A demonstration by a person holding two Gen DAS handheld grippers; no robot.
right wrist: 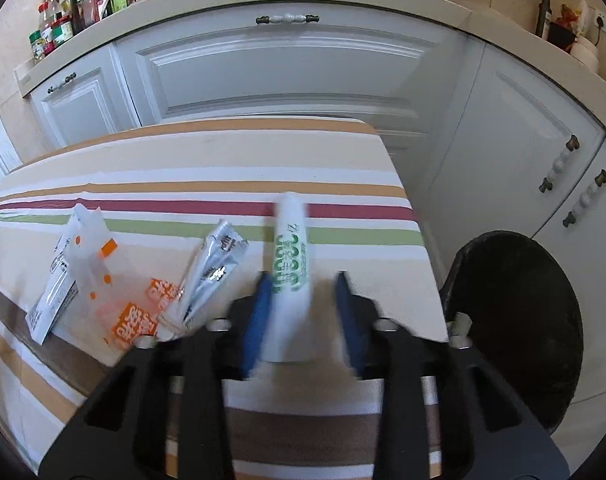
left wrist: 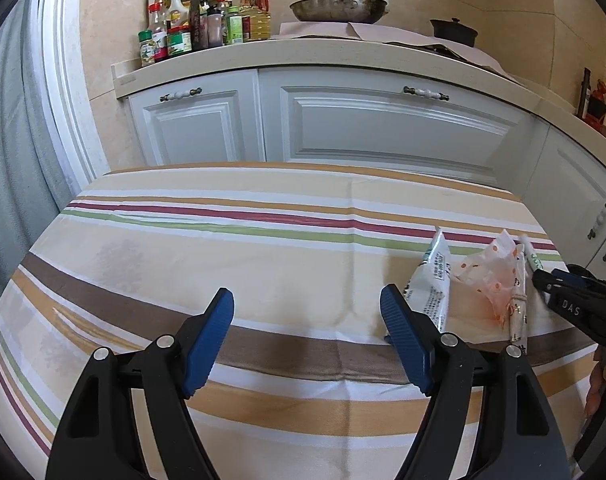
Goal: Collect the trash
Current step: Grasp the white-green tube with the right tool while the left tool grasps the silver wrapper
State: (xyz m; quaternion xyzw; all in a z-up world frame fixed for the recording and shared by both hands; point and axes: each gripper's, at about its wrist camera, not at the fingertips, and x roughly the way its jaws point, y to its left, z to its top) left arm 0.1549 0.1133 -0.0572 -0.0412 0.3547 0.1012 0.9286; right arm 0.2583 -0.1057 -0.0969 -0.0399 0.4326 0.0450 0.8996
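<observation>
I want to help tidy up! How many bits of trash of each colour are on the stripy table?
White packet with black print: 1
Clear bag with orange spots: 1
Silver sachet: 1
White wrapper with green print: 1
Total: 4

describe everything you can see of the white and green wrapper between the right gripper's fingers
The white and green wrapper is a long, narrow, flattened sleeve of what looks like paper or thin plastic, white with green print along its middle. It lies lengthwise on the striped tablecloth, pointing away from the camera, between the blue pads of the right gripper. The pads are blurred; a gap shows on its right side.
</observation>
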